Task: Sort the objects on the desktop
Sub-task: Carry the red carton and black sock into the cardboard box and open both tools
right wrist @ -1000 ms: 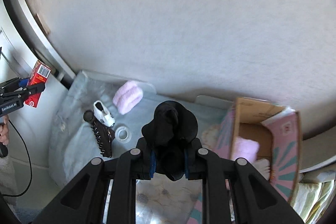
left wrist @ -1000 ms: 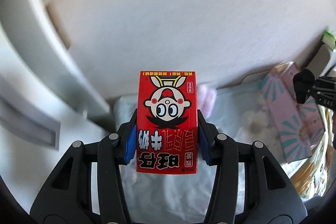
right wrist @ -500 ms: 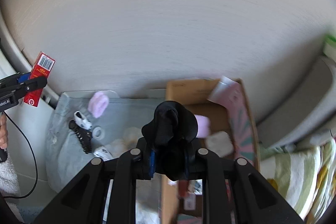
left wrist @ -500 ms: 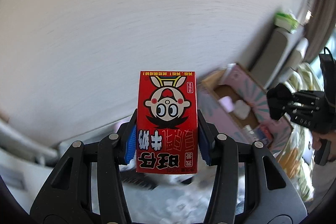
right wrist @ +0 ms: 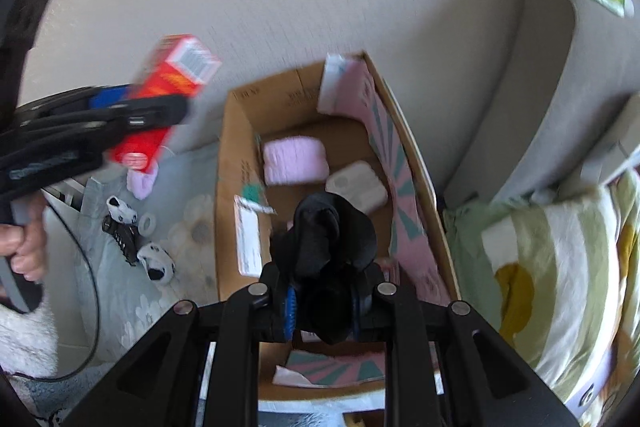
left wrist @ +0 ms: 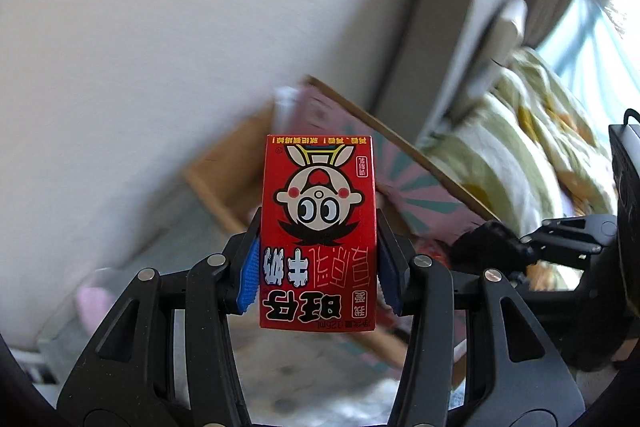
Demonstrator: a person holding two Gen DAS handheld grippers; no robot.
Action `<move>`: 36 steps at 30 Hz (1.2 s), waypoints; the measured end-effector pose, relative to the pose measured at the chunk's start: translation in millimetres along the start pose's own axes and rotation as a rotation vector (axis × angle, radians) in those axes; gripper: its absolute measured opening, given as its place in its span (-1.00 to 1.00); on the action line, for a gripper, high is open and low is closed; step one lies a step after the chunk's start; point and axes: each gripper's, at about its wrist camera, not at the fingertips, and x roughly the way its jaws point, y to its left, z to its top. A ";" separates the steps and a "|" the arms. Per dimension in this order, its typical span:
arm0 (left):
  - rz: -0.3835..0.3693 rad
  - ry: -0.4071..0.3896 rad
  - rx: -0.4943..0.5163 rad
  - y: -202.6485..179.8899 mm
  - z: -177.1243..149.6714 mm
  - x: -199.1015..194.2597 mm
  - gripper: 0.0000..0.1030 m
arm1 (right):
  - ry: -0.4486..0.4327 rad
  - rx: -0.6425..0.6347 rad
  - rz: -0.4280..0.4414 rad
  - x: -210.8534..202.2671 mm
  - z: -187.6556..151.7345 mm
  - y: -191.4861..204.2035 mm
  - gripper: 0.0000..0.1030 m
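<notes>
My left gripper (left wrist: 318, 277) is shut on a red milk carton (left wrist: 319, 227) with a cartoon face, held in the air; it also shows in the right wrist view (right wrist: 164, 107) at the left. My right gripper (right wrist: 323, 301) is shut on a black sock (right wrist: 326, 239) and holds it above an open cardboard box (right wrist: 236, 163) with pink patterned flaps. The box holds a pink folded cloth (right wrist: 294, 161) and a white case (right wrist: 356, 185). In the left wrist view the right gripper (left wrist: 496, 247) with the sock is at the right, over the box (left wrist: 216, 171).
On a grey floral cloth (right wrist: 120, 291) left of the box lie a pink sock (right wrist: 140, 183), two black-and-white socks (right wrist: 158, 265), a black hair clip (right wrist: 120, 233) and a tape roll (right wrist: 147, 223). A grey headboard (right wrist: 532, 99) and striped bedding (right wrist: 560, 267) are at the right.
Both grippers swung to the right toward the box. The right gripper with the black sock is now over the box, and the left gripper with the carton came closer to it.
</notes>
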 end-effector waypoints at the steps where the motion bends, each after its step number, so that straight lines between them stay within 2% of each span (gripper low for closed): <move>1: -0.001 0.018 0.010 -5.2 -0.3 9.0 -0.13 | 0.010 0.004 0.000 2.6 -3.2 -1.9 -0.65; 6: -0.009 0.066 0.024 -16.9 -2.9 33.3 -0.13 | 0.029 0.028 0.000 7.3 -12.4 -14.9 -0.65; 14: 0.007 0.097 0.033 -22.1 5.0 48.4 -0.13 | 0.031 0.037 0.009 9.8 -9.9 -26.8 -0.64; 29: 0.019 0.120 0.061 -28.6 10.8 52.8 -0.08 | 0.059 -0.015 0.031 19.8 -1.4 -19.4 -0.64; 30: 0.021 0.130 0.052 -27.3 11.4 54.4 0.00 | 0.065 -0.022 0.026 21.4 -0.7 -17.7 -0.53; 32: 0.022 0.146 0.023 -22.9 12.3 56.1 0.98 | 0.058 -0.029 0.014 22.0 0.0 -14.8 0.00; 33: 0.011 0.124 0.014 -21.5 12.5 53.1 1.00 | 0.049 -0.030 0.014 21.1 0.0 -13.9 0.57; 34: -0.006 0.097 0.004 -19.7 12.8 48.4 1.00 | 0.041 -0.029 0.020 20.0 -0.1 -13.5 0.88; 36: -0.047 0.063 -0.031 -15.0 15.2 38.9 1.00 | 0.028 -0.037 0.084 16.5 -0.8 -11.7 0.99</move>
